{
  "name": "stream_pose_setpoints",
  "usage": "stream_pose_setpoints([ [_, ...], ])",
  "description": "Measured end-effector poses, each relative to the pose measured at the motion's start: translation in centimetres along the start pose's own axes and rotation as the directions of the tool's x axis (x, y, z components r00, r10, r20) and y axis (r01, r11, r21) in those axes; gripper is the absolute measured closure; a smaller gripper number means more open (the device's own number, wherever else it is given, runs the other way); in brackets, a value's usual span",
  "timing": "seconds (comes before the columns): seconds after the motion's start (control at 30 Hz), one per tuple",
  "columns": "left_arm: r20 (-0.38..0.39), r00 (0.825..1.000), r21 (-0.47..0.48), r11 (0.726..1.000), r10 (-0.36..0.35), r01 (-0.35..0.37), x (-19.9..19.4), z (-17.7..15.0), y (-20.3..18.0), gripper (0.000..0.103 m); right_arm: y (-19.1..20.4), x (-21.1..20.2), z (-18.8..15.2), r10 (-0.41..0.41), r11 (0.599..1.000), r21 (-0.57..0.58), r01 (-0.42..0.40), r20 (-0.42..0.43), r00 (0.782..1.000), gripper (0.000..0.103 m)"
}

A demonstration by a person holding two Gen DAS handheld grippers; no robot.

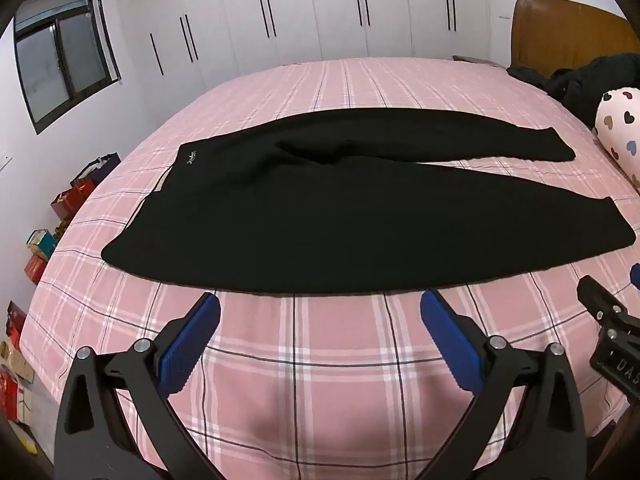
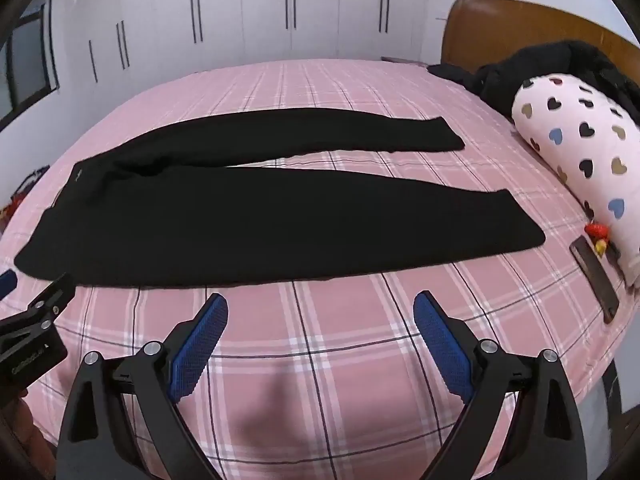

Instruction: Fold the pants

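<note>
Black pants (image 1: pixel 280 216) lie flat, unfolded, mid-bed (image 1: pixel 320 360); both grippers, left (image 1: pixel 320 312) and right (image 2: pixel 320 312), hover with wide, empty fingers. We'd probably grasp the near edge first.

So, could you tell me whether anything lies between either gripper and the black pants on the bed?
Nothing visible does. Only bare pink plaid bedspread separates the open left gripper and open right gripper from the near edge of the pants. The heart-print pillow sits off beside the leg ends.
</note>
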State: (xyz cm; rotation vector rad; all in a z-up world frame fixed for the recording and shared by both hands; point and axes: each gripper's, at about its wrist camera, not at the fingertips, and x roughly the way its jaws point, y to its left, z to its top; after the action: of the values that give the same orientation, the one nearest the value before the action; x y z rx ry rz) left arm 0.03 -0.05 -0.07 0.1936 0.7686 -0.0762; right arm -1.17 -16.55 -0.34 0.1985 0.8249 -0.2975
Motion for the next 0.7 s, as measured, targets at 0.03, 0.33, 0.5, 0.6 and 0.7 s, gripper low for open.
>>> stream_pose_setpoints([
  [0.03, -0.001, 1.000, 0.002, 1.000, 0.004, -0.004, 0.08, -0.02, -0.03, 0.005, 0.23, -0.09, -0.06, -0.002, 1.000, -0.009, 0.002, 0.005, 1.000, 0.011],
  [0.33, -0.009, 1.000, -0.005, 1.000, 0.000, -0.001, 0.38, 0.16, 0.38, 0.005, 0.49, -0.09, -0.14, 0.000, 1.000, -0.019, 0.000, 0.002, 1.000, 0.011],
  [0.5, 0.001, 1.000, 0.009, 1.000, 0.001, -0.001, 0.07, -0.60, 0.70, 0.005, 0.29, -0.04, -0.08, 0.006, 1.000, -0.007, -0.006, 0.001, 1.000, 0.011],
  [0.6, 0.002, 1.000, 0.005, 1.000, 0.003, -0.003, 0.17, -0.50, 0.06, 0.005, 0.15, 0.07, -0.06, 0.009, 1.000, -0.005, -0.009, -0.002, 1.000, 0.011],
  [0.7, 0.001, 1.000, 0.009, 1.000, 0.006, -0.006, 0.23, -0.54, 0.14, 0.005, 0.11, 0.12, -0.10, 0.010, 1.000, -0.004, -0.010, -0.004, 1.000, 0.011],
])
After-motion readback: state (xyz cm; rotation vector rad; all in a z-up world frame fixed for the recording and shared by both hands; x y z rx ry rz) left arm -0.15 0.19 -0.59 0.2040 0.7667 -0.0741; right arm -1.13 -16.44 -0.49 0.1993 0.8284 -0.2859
